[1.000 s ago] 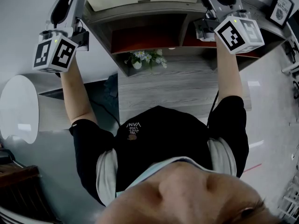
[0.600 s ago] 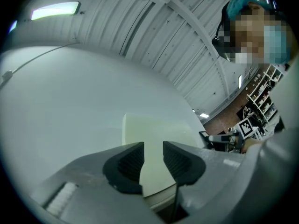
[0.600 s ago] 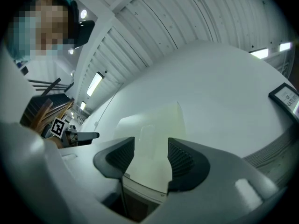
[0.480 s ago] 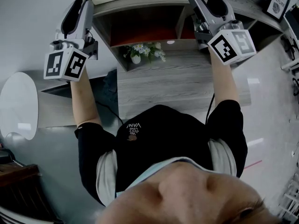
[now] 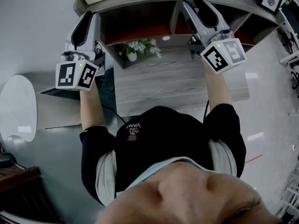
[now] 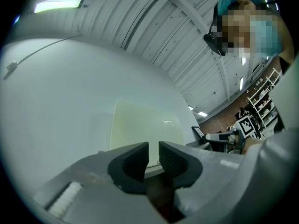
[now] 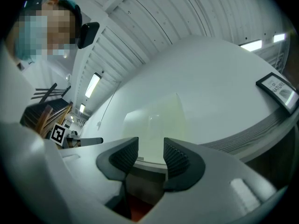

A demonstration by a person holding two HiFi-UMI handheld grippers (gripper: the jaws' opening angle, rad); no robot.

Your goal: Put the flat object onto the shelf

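Head view, upper frame: left gripper (image 5: 90,17) and right gripper (image 5: 192,3) reach the shelf (image 5: 140,0). Only the gripper views show a pale flat panel (image 6: 145,127) upright on top. Both jaws, just closing, grasp nothing.

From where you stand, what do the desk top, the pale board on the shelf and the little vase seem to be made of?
Desk top: wood or wood-look laminate, matte grey, with streaky grain lines. Pale board: probably plastic or coated card, smooth yellowish surface with a faint glint. Vase: likely ceramic, plain white; too small to be sure.
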